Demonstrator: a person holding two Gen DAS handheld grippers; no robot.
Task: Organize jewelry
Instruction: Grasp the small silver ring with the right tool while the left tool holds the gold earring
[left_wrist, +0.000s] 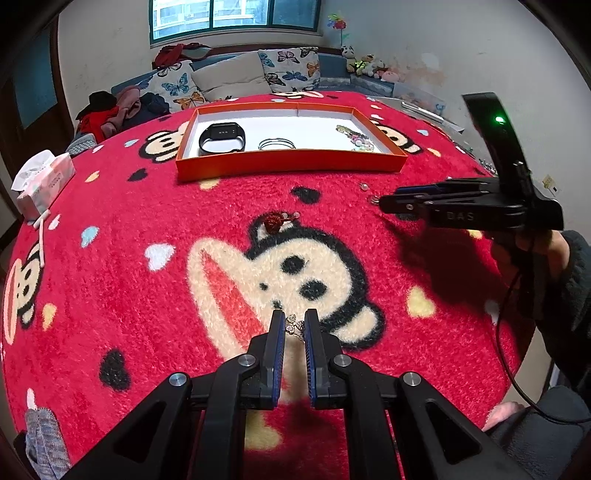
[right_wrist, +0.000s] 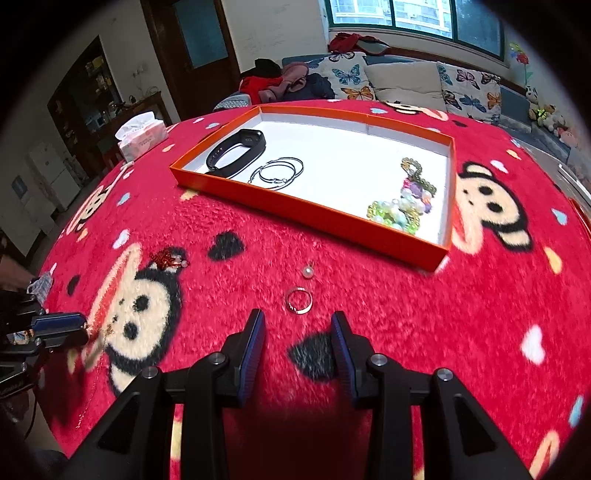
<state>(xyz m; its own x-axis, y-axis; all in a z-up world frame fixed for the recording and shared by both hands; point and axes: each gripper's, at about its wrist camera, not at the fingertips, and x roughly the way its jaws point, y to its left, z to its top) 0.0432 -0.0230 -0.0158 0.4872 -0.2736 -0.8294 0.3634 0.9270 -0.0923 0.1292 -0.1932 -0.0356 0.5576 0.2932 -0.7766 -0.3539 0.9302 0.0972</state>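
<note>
The jewelry is split between the shallow orange cardboard tray with a white floor (right_wrist: 306, 216) and the fuzzy red cartoon-monkey blanket (right_wrist: 388, 332) it sits on. Inside the tray you have a black smart band (right_wrist: 236, 153) at the left end, a set of thin silver wire bangles (right_wrist: 280, 170) just beside it, and a heap of green, white and purple beaded bracelets (right_wrist: 406, 199) at the right end.

On the blanket, your left gripper (left_wrist: 294, 325) has its jaws narrowed around a small silver heart-clover charm on a fine chain (left_wrist: 294, 324); the blue pads (left_wrist: 279, 328) sit close on either side of it, though you cannot tell whether they actually press it. The chain trails back between the fingers.

Your right gripper (right_wrist: 298, 328) hangs with jaws spread wide and nothing between them. Just ahead of its fingertips a plain silver ring (right_wrist: 298, 301) lies flat on the blanket, with a small white pearl pendant (right_wrist: 307, 271) a little beyond, between the ring and the tray's near wall.

A dark red knotted ornament with pale beads (right_wrist: 170, 259) rests on the monkey's head, well apart from both grippers. A pink-and-white tissue pack (left_wrist: 42, 184) stands near the blanket's left edge
</note>
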